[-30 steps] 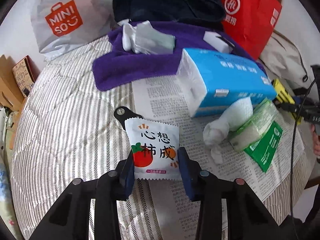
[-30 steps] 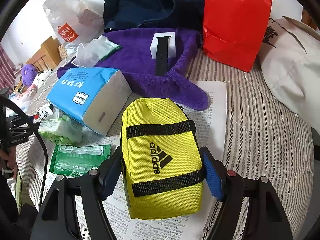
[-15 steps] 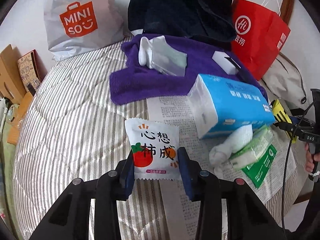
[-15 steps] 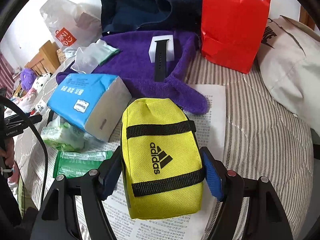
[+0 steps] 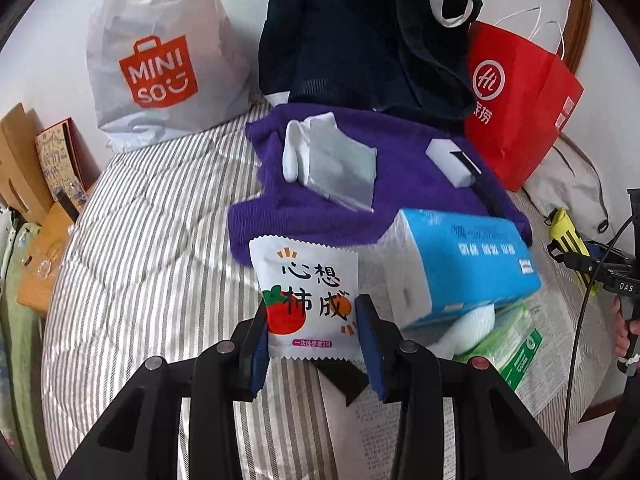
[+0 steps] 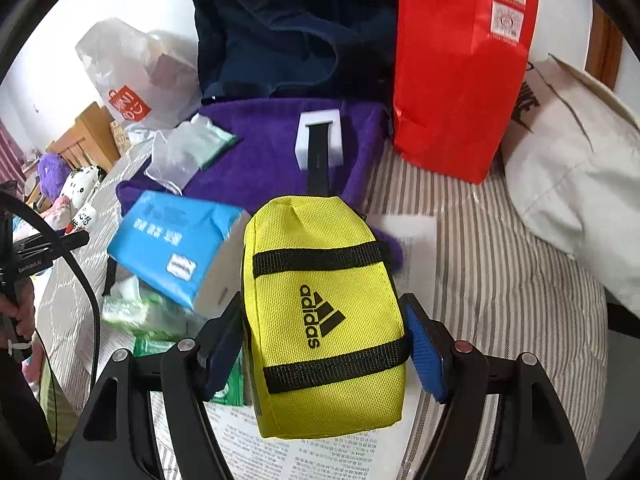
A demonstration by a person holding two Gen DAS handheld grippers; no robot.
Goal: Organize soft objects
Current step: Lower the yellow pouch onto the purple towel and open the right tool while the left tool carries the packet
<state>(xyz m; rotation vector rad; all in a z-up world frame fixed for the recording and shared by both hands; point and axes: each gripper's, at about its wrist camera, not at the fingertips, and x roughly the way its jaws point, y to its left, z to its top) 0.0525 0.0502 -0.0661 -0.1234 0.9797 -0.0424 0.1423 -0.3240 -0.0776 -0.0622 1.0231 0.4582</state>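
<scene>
- Soft objects under inspection: a white sachet (image 5: 308, 300) printed with a tomato, and a yellow pouch (image 6: 324, 316) with black straps.
- Left tool (image 5: 310, 344): jaws closed onto the sachet's two side edges; the sachet stands upright between the pads, clear of the striped bed (image 5: 140, 248).
- Right tool (image 6: 324, 352): jaws set wide and pressed against the pouch's flanks; the pouch is gripped, its lower end hanging above the newspaper (image 6: 320, 460).
- Change noted: against the views half a second and one second back, the left tool has risen and advanced. The purple towel (image 5: 400, 184) now sits just behind the sachet, and the black strap piece (image 5: 344, 380) lies below it.
- Right view likewise: the pouch now overlaps the towel's near edge and the watch strap (image 6: 318, 160); formerly both lay clear beyond it.
- Blue tissue pack (image 5: 460, 260) lies between the two held items, resting partly on the green wipes (image 5: 512, 332).
- Assessment: both items appear lifted and in transit toward the far side; neither is placed yet. Destination cannot be told.
- Risk: the sachet is held only by thin edges and could slip.
</scene>
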